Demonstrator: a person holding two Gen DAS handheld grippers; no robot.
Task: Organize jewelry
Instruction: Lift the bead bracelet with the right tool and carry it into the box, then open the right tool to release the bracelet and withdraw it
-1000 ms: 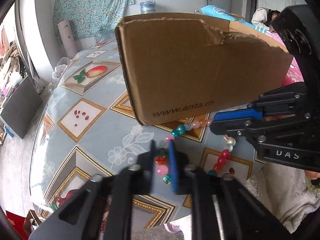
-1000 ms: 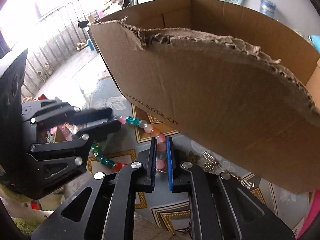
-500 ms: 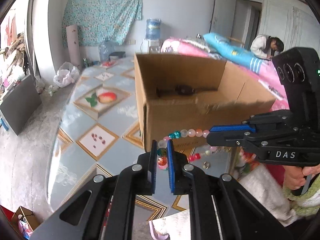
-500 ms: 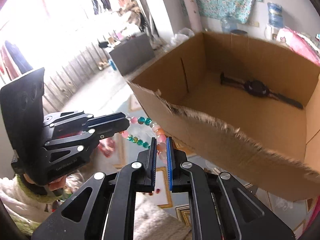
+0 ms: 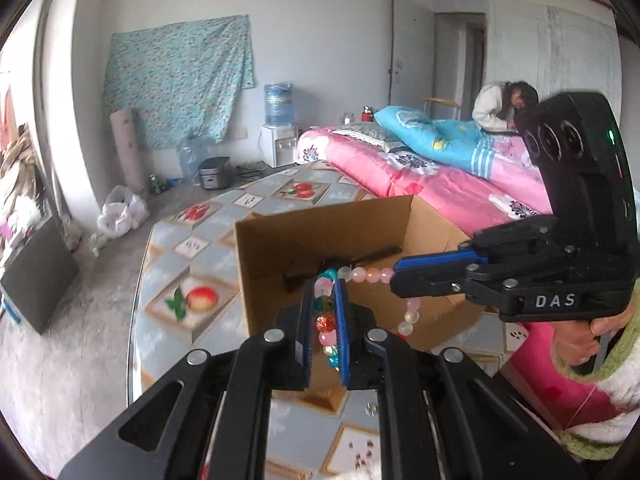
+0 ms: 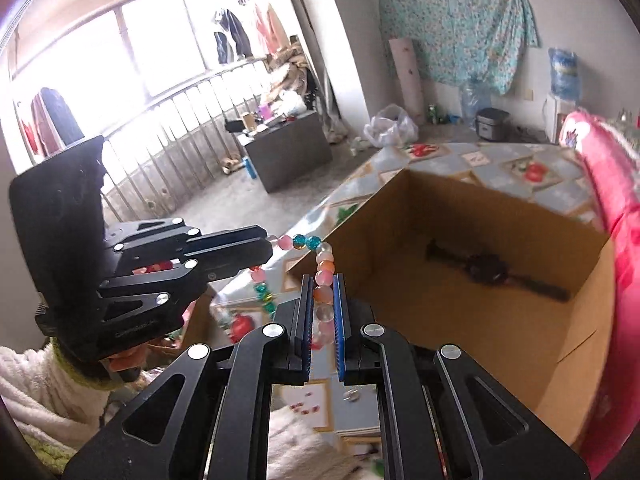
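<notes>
Both grippers are clenched on one bead string (image 5: 362, 275), held in the air between them above the near edge of the box (image 5: 276, 252). The left gripper (image 5: 324, 312) grips one end; the right gripper (image 5: 394, 278), at its 3 o'clock, grips the other. A watch (image 6: 486, 270) lies inside the box on the table (image 5: 168, 240)

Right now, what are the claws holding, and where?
Both grip one bead string: left claw on one stretch, right claw on another, a short span between.
</notes>
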